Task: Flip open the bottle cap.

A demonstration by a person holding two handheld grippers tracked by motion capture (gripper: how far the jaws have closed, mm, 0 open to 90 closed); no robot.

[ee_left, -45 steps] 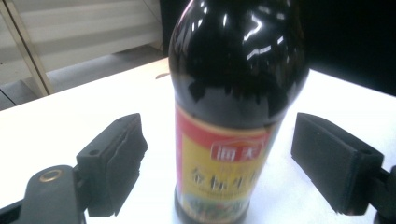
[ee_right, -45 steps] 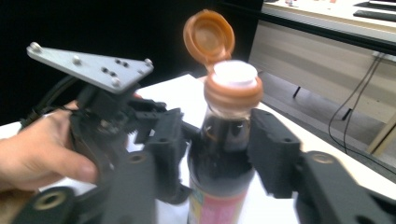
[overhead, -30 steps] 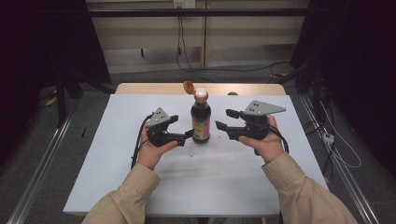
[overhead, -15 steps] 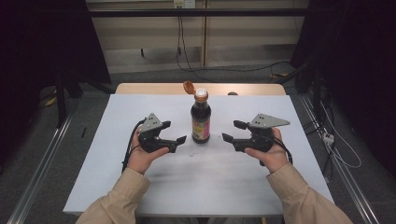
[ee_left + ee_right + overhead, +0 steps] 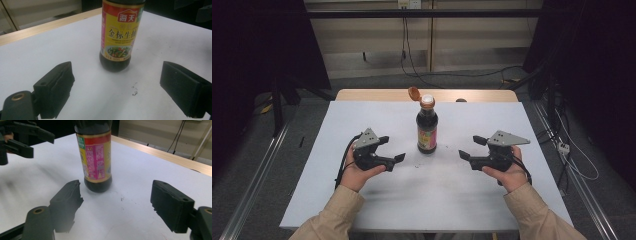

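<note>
A dark sauce bottle (image 5: 427, 131) with a yellow and red label stands upright mid-table, its orange flip cap (image 5: 414, 93) hinged open. My left gripper (image 5: 392, 149) hovers to its left and my right gripper (image 5: 469, 147) to its right, both pointing inward and apart from it. Both have just been opening their jaws, and nothing lies between them. In the left gripper view, the bottle (image 5: 120, 37) stands beyond the open gripper (image 5: 117, 83). The right gripper view shows the bottle (image 5: 96, 160) ahead of the open gripper (image 5: 117, 196), with the left gripper (image 5: 25, 137) farther off.
The white table top (image 5: 362, 120) has a wooden strip (image 5: 377, 95) along its far edge. A few dark specks (image 5: 135, 91) mark the surface near the bottle's base. Cables (image 5: 562, 150) and metal rails (image 5: 257, 175) run along the floor on both sides.
Both grippers have drawn away from the bottle, outward and toward the person, and their jaws stand wider. The bottle has kept its place, standing free.
</note>
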